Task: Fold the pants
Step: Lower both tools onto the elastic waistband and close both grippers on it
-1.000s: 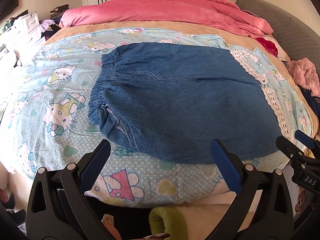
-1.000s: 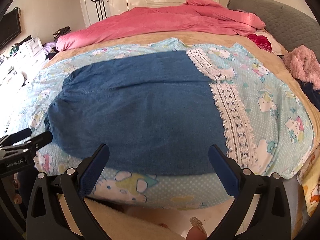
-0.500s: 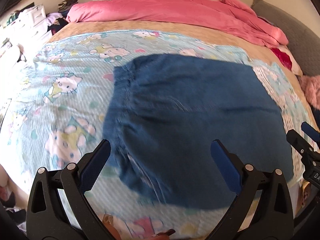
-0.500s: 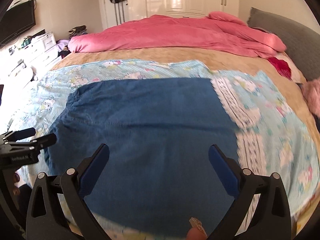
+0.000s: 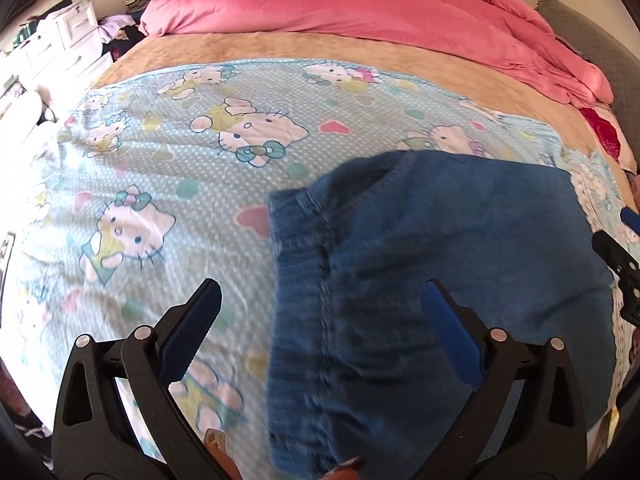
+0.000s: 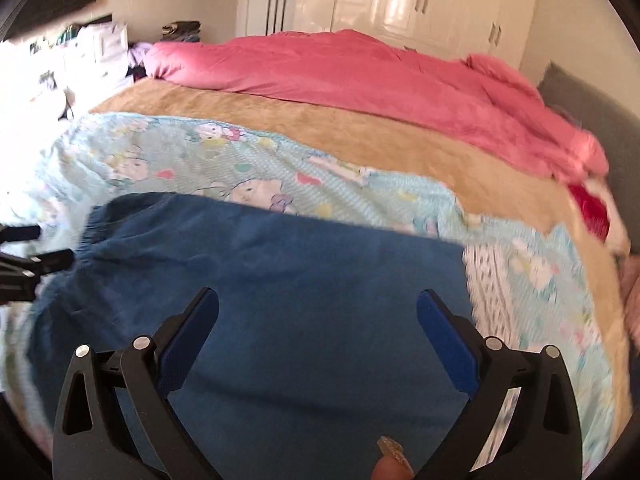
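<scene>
Blue denim pants lie flat on a light blue cartoon-cat sheet on the bed, waistband to the left. My left gripper is open and hovers over the elastic waistband end, with nothing between its fingers. In the right wrist view the pants fill the lower middle, and my right gripper is open above the flat denim. The other gripper shows at the right edge of the left view and at the left edge of the right view.
A pink duvet is bunched along the far side of the bed, on a tan blanket. A grey headboard rises at the right. White drawers with clutter stand to the left, white wardrobes behind.
Both grippers have moved forward and lower over the pants, which now look much bigger. The left one has shifted toward the waistband end. Both stay open.
</scene>
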`<state>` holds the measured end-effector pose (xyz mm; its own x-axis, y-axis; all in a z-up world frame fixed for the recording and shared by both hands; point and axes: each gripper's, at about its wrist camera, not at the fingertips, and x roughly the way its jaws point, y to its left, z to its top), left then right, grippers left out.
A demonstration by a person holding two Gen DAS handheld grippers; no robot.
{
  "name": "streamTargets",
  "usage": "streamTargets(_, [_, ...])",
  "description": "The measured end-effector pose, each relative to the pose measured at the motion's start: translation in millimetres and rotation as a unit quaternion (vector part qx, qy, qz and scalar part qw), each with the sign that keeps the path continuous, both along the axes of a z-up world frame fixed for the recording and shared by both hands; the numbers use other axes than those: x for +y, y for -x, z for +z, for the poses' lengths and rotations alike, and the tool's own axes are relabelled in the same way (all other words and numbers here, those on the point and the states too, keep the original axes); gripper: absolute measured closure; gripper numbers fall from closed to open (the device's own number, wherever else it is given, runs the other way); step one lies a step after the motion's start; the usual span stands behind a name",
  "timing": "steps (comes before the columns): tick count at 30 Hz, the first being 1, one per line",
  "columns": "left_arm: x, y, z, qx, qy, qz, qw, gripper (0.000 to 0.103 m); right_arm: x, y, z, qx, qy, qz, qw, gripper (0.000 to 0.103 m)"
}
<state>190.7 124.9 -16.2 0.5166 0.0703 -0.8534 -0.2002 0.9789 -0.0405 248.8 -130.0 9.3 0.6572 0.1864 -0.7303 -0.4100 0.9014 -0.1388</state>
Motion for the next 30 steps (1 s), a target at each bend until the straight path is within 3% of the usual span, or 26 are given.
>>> streamTargets(4, [7.8,-19.0,-2.9,0.004,-0.011,-0.006,0.9999,0.009,7.4,-34.5,-10.4,0.028,-0.004,0.006,1.0,0.004])
streamTargets(8, [13.9,-37.9,-10.4,0.007,-0.021,-0.009,0.9997,0.009,20.5,-57.7,-21.5,0.031,0.025,0.015,0.999,0.004])
streamTargets(13, [14.9,-53.9,-19.6,0.001,-0.026,-0.015,0.9996,0.009,33.5,-85.0,-41.4,0.077,0.032,0.039,0.996,0.004])
streamTargets(19, [6.7,-76.2,-27.6,0.006,-0.051,-0.032,0.9982,0.011,53.8,-101.3,-51.5,0.073,0.064,0.077,0.992,0.004])
streamTargets(24, [-1.5,-88.8,-38.2,0.022,-0.063,-0.054,0.9963,0.036,70.1,-110.6,-61.3,0.07,0.089,0.121,0.986,0.004])
streamTargets(25, [-1.4,-89.7,-39.3,0.02,-0.07,-0.054,0.9958,0.052,73.8,-112.1,-63.9,0.069,0.096,0.13,0.984,0.004])
streamTargets(27, [2.7,-87.5,-37.5,0.01,-0.078,-0.05,0.9956,0.073,79.2,-113.7,-67.3,0.072,0.105,0.143,0.981,0.004])
streamTargets(30, [11.1,-79.0,-29.6,-0.008,-0.051,-0.061,0.9968,0.079,88.2,-113.1,-69.0,0.078,0.107,0.166,0.977,0.004])
